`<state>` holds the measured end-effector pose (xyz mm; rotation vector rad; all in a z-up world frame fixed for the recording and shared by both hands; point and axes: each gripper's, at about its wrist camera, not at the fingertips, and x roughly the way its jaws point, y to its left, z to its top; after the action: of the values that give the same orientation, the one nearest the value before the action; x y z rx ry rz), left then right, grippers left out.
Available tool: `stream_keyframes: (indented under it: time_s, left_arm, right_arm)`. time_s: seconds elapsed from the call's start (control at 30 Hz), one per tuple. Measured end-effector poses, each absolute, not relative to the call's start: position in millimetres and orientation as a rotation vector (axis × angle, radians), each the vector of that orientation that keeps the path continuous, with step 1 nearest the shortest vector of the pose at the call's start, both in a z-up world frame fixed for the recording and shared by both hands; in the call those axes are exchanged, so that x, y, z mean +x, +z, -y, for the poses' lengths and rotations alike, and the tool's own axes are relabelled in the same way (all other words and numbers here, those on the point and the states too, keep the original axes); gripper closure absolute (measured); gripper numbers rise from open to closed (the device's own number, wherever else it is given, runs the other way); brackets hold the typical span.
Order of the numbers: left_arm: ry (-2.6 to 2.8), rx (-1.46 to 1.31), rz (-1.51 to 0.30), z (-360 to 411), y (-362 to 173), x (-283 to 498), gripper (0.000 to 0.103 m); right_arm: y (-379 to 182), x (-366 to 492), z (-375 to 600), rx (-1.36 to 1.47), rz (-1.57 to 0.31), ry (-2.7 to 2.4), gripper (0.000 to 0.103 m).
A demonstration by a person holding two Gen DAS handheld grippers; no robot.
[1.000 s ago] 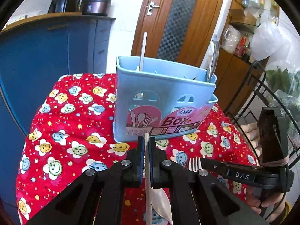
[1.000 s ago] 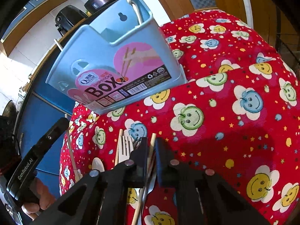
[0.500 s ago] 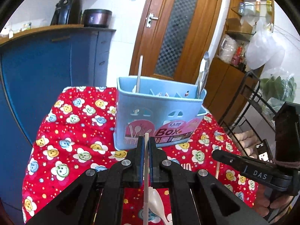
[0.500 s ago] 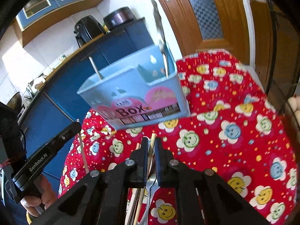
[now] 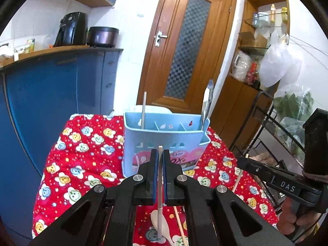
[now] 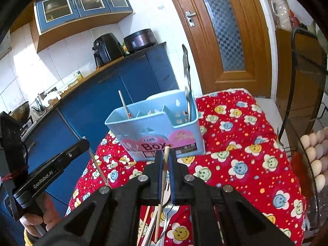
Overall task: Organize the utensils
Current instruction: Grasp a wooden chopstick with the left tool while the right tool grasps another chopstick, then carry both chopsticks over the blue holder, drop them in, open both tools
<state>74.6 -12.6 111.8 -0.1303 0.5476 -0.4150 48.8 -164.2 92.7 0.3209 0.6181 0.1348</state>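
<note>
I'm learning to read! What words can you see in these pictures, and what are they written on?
"Box": on the blue utensil holder, big letters on its pink front label.
"GenRobot.AI": on the left hand-held gripper, seen from the right wrist camera.
"DAS": on the right hand-held gripper, seen from the left wrist camera.
A small logo above "Box" and the fine print beside the barcode are too small to read.

Glossy plastic caddy [image 5: 164,141], seemingly quilted cloth [image 5: 82,155]
</note>
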Motion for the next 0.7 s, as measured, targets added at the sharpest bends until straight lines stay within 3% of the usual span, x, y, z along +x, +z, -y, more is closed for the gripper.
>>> stream_keyframes:
  time_s: [0.7]
  left_arm:
    - [-0.401,-0.109,-0.451,7,172,96,0.1]
  right_arm:
    - [148,69,177,0.253,-0.515,0.123,0.097]
